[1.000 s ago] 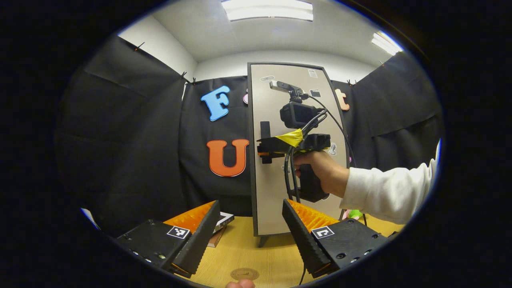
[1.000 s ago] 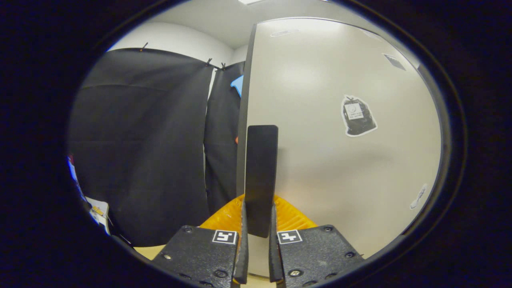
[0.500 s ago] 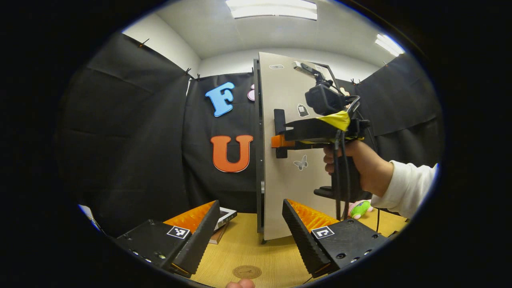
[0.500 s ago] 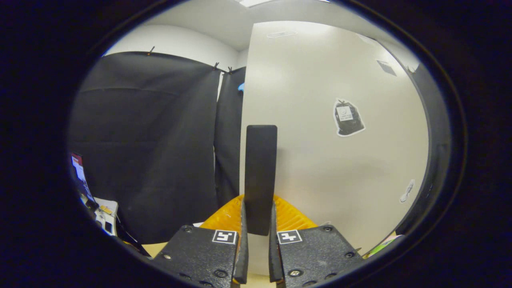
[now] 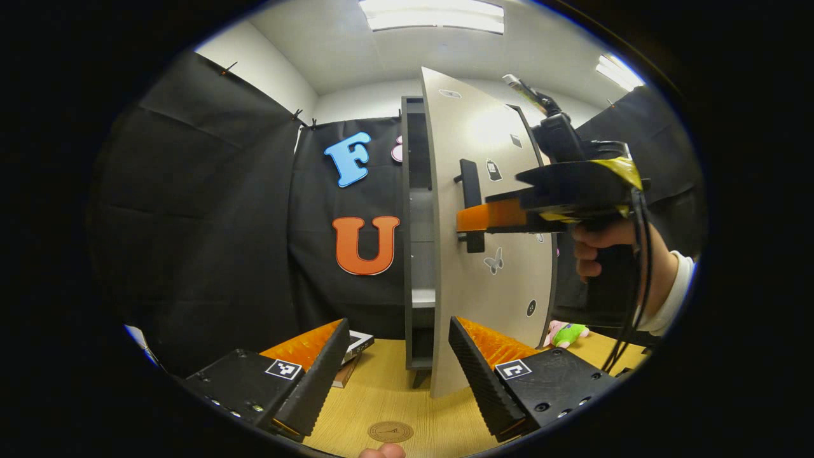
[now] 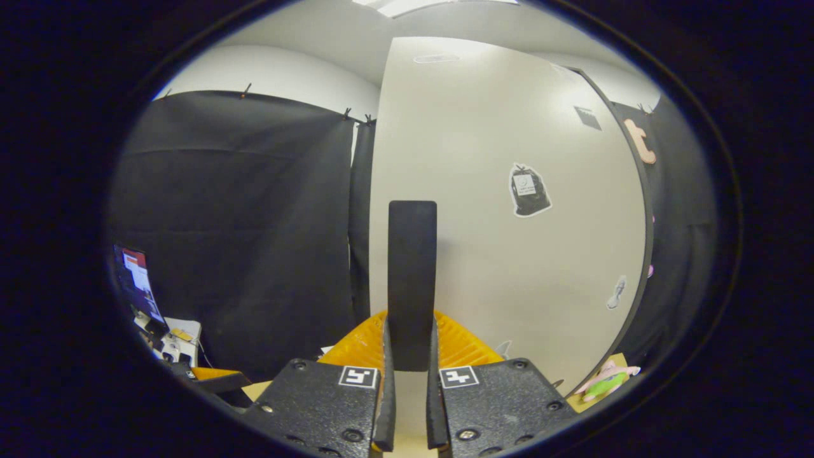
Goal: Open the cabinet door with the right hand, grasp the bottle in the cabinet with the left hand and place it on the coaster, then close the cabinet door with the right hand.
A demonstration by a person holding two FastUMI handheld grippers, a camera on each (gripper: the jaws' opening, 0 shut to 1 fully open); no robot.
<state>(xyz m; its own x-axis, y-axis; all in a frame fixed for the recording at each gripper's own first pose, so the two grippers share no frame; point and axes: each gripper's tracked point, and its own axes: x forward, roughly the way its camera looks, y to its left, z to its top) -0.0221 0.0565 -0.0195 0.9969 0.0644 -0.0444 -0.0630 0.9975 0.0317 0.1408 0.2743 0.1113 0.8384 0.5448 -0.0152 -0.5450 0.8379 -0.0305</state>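
The right gripper (image 6: 410,356) pinches the upright black door handle (image 6: 412,280), its long axis vertical. The cabinet door (image 5: 489,254) stands partly swung out from the cabinet (image 5: 416,254). The left gripper (image 5: 397,362), fingers spread, waits nearer the opening, above the coaster (image 5: 390,432); I cannot make out the bottle.

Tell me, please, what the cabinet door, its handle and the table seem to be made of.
Cabinet door: probably laminated board, matte beige; flat, even, with a soft glare and a thin panel edge. Handle: matte black bar, plastic or coated metal, I cannot tell which. Table: light wood or wood-look laminate, with visible grain lines.
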